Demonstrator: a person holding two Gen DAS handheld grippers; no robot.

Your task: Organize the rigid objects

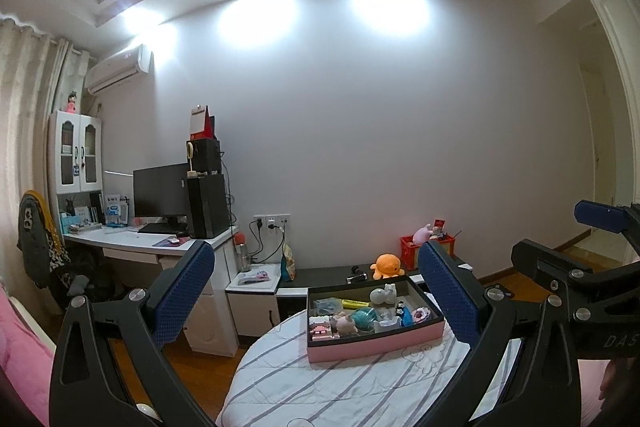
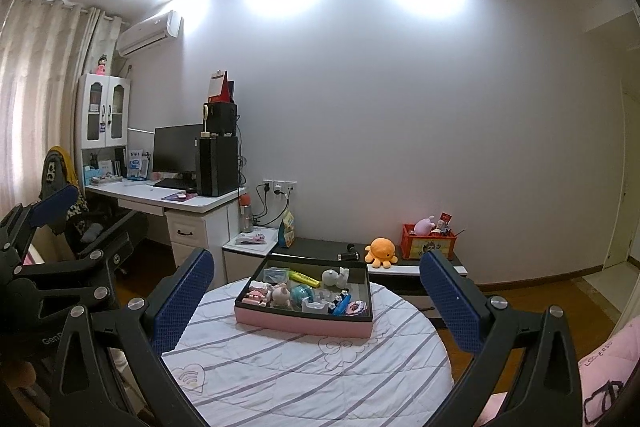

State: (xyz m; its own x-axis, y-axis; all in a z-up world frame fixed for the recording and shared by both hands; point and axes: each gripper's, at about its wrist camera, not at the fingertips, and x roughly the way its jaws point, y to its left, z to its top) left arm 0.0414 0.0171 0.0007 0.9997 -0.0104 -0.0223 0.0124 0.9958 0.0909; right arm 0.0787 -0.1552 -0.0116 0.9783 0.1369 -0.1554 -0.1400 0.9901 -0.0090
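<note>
Left gripper point(image 1: 316, 291) fingers point(image 1: 186, 295) spread wide, empty — right gripper point(image 2: 316, 291) same.

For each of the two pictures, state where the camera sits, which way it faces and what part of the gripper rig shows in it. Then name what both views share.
Left wrist view: sits on the left gripper, looks forward between its open blue fingers at the pink box on the striped round table; the right gripper shows at the right edge.
Right wrist view: sits on the right gripper, faces the same box; the left gripper shows at the left edge.
Shared: box, table, orange octopus plush, desk.
</note>
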